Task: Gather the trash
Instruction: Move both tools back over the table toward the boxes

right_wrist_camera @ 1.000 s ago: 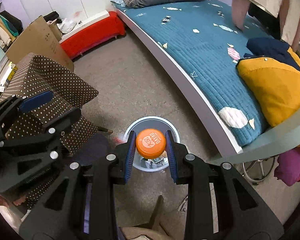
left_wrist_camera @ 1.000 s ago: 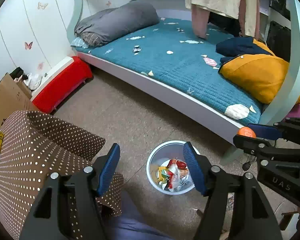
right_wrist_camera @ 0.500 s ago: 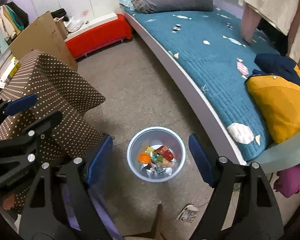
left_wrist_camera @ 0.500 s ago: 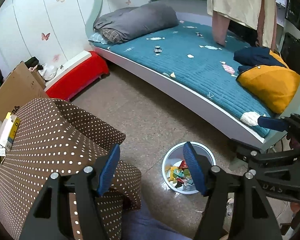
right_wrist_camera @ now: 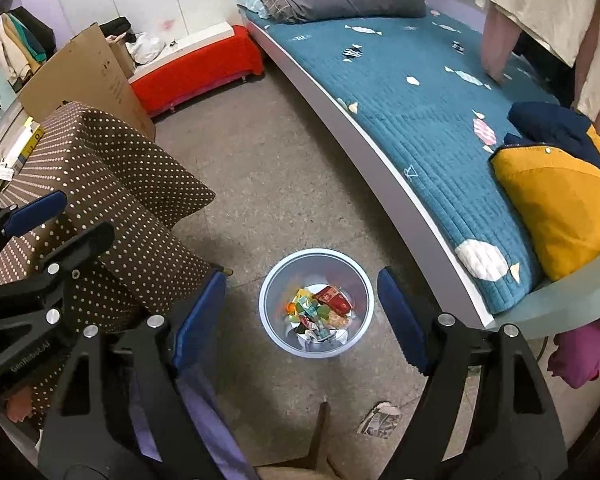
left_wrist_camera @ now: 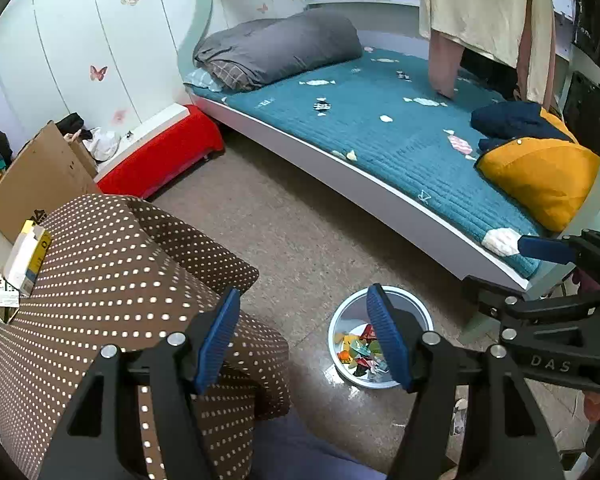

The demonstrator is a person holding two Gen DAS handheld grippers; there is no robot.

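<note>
A pale blue trash bin (right_wrist_camera: 270,300) stands on the floor beside the bed, with colourful wrappers and an orange cap (right_wrist_camera: 290,310) inside. It also shows in the left wrist view (left_wrist_camera: 340,320). My right gripper (right_wrist_camera: 302,316) is open and empty, high above the bin. My left gripper (left_wrist_camera: 304,338) is open and empty, above the floor just left of the bin. A crumpled paper scrap (right_wrist_camera: 380,420) lies on the floor near the bin.
A brown polka-dot covered table (left_wrist_camera: 100,272) stands to the left, with a yellow box (left_wrist_camera: 26,256) on it. A bed with a teal cover (left_wrist_camera: 400,140) runs along the right, holding a yellow cushion (left_wrist_camera: 540,176). A red bench (left_wrist_camera: 160,156) and cardboard (left_wrist_camera: 36,176) stand behind.
My right gripper opened and dropped the orange cap into the bin. Both grippers have risen, so the bin looks smaller and farther.
</note>
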